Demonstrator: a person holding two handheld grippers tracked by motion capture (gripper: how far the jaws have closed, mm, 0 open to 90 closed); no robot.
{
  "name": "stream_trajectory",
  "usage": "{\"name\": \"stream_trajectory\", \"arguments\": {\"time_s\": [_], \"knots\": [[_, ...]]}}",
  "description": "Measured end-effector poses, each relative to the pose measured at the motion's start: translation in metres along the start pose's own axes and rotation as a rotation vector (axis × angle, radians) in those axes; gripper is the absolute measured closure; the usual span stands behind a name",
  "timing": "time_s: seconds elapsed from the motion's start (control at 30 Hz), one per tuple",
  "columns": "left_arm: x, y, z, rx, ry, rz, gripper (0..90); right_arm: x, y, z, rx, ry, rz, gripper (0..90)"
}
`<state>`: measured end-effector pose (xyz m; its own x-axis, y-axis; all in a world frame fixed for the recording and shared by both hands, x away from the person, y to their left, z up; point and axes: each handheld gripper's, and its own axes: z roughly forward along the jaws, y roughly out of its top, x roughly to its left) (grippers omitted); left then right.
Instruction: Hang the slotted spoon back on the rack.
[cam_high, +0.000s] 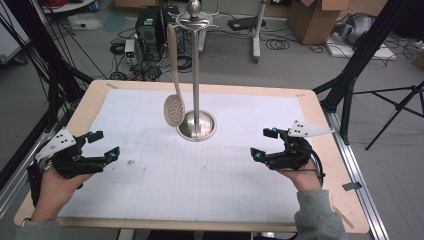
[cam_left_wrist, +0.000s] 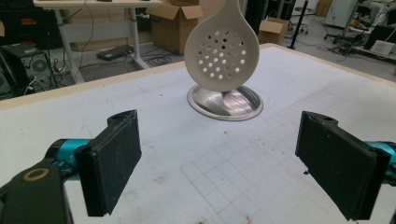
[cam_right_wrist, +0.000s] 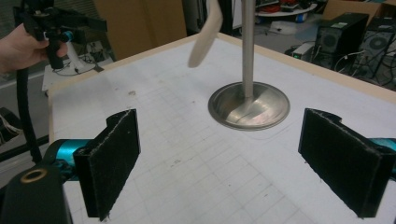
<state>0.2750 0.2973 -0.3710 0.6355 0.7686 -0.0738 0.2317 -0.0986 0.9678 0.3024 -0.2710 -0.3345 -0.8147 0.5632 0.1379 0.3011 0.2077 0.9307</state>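
Table (cam_high: 310, 200), one stand (cam_high: 196, 75) — one skimmer (cam_high: 174, 107)

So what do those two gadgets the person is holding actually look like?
Each is a black hand-held frame. The left claw and right claw both end in two flat black jaws faced with rough dark padding, with turquoise fittings just behind them. A pale grey three-cornered plate with small dark holes sits on top of each, and a black cable trails off behind. The person wears grey sleeves.
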Motion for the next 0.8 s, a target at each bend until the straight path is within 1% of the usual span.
{"name": "stream_trajectory", "arguments": {"time_s": [0.07, 0.2, 0.27, 0.33, 0.43, 0.47, 0.5, 0.57, 0.7, 0.8], "knots": [[0.001, -0.003, -0.001, 0.011, 0.015, 0.005, 14.6, -0.002, -0.001, -0.002, -0.008, -0.012, 0.002, 11.5], [0.001, -0.009, -0.002, 0.022, 0.029, 0.002, 14.6, -0.005, -0.004, -0.007, -0.016, -0.046, 0.012, 11.5], [-0.001, -0.012, -0.004, 0.027, 0.036, 0.003, 14.6, -0.006, -0.006, -0.010, -0.019, -0.071, 0.016, 11.5], [-0.004, -0.015, -0.006, 0.028, 0.046, 0.008, 14.6, -0.007, -0.010, -0.012, -0.037, -0.097, 0.021, 11.6], [-0.007, -0.021, -0.013, 0.025, 0.054, 0.007, 14.6, -0.011, -0.020, -0.017, -0.045, -0.165, 0.051, 11.5], [-0.007, -0.022, -0.015, 0.028, 0.058, 0.005, 14.6, -0.013, -0.023, -0.018, -0.051, -0.181, 0.054, 11.6], [-0.006, -0.023, -0.016, 0.028, 0.063, -0.001, 14.6, -0.014, -0.026, -0.020, -0.058, -0.215, 0.057, 11.5], [-0.005, -0.025, -0.020, 0.021, 0.080, -0.010, 14.6, -0.016, -0.032, -0.023, -0.072, -0.257, 0.073, 11.5], [-0.003, -0.030, -0.025, 0.014, 0.107, -0.014, 14.6, -0.020, -0.047, -0.033, -0.099, -0.328, 0.095, 11.5], [-0.001, -0.036, -0.029, 0.016, 0.137, -0.019, 14.6, -0.022, -0.058, -0.039, -0.102, -0.370, 0.115, 11.5]]}}
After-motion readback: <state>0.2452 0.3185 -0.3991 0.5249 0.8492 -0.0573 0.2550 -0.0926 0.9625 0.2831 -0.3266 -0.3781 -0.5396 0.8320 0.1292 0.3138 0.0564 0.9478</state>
